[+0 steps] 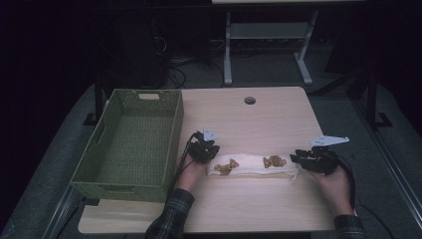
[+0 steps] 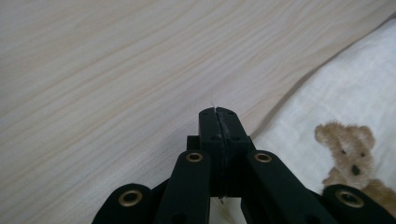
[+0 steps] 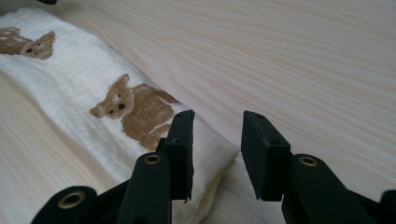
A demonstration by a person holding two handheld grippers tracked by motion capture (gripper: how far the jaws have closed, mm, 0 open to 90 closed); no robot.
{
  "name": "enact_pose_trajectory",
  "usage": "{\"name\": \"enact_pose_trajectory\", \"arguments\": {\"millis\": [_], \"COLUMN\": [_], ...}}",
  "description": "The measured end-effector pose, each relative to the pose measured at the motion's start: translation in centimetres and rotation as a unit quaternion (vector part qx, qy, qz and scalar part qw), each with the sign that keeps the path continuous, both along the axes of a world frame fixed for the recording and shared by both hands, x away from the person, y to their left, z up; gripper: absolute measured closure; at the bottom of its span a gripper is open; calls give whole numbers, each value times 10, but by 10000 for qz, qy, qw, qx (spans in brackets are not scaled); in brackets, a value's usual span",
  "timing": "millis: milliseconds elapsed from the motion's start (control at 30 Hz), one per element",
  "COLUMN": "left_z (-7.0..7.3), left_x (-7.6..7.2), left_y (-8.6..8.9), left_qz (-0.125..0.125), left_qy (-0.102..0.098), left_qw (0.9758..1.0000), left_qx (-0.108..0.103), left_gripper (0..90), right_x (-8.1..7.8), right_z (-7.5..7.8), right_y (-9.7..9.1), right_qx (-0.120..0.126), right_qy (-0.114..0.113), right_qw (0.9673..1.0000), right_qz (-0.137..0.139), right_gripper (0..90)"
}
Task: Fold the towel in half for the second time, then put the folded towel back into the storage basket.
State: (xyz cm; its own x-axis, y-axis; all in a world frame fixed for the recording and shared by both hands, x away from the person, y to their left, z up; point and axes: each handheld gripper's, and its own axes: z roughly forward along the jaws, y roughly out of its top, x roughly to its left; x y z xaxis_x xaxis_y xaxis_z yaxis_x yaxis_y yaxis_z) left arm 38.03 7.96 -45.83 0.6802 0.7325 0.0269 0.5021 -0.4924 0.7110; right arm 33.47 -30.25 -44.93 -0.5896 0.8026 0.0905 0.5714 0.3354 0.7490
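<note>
A folded white cloth (image 1: 251,165) printed with brown bears lies lengthwise near the front of the wooden table (image 1: 259,117). My left gripper (image 1: 206,152) rests at the cloth's left end. In the left gripper view, my left gripper (image 2: 218,114) has its jaws pressed together, pointing at bare wood, with the cloth (image 2: 336,88) just to their right. My right gripper (image 1: 295,158) is at the cloth's right end. In the right gripper view, my right gripper (image 3: 217,128) is open, with the cloth's (image 3: 70,84) end corner lying under and between the jaws.
A green woven basket (image 1: 171,142) stands on the table's left side, close to the left gripper. A round cable hole (image 1: 250,100) sits near the far edge. A person's hands and plaid sleeves come in from the front edge.
</note>
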Motion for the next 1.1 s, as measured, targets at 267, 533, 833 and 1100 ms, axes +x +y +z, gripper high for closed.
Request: {"name": "enact_pose_trajectory", "arguments": {"millis": [267, 533, 833, 1100], "left_z": [-6, -4, -4, -6], "left_x": [-7, -27, -52, -76], "left_y": [-3, -2, 0, 0], "left_qz": [-128, -287, -494, -623], "left_qy": [188, 323, 441, 540], "left_qw": [9994, 9986, 9977, 9966], "left_qx": [271, 289, 163, -63], "left_gripper": [898, 898, 898, 898], "right_x": [-2, -7, -15, -28], "right_z": [2, 4, 5, 5], "right_y": [-3, -3, -5, -4], "right_qx": [42, 78, 11, -50], "right_qy": [-57, -56, -82, -2], "right_qw": [10000, 10000, 9999, 9999], "right_qz": [-6, -3, 61, 121], "right_gripper": [645, 653, 661, 695]}}
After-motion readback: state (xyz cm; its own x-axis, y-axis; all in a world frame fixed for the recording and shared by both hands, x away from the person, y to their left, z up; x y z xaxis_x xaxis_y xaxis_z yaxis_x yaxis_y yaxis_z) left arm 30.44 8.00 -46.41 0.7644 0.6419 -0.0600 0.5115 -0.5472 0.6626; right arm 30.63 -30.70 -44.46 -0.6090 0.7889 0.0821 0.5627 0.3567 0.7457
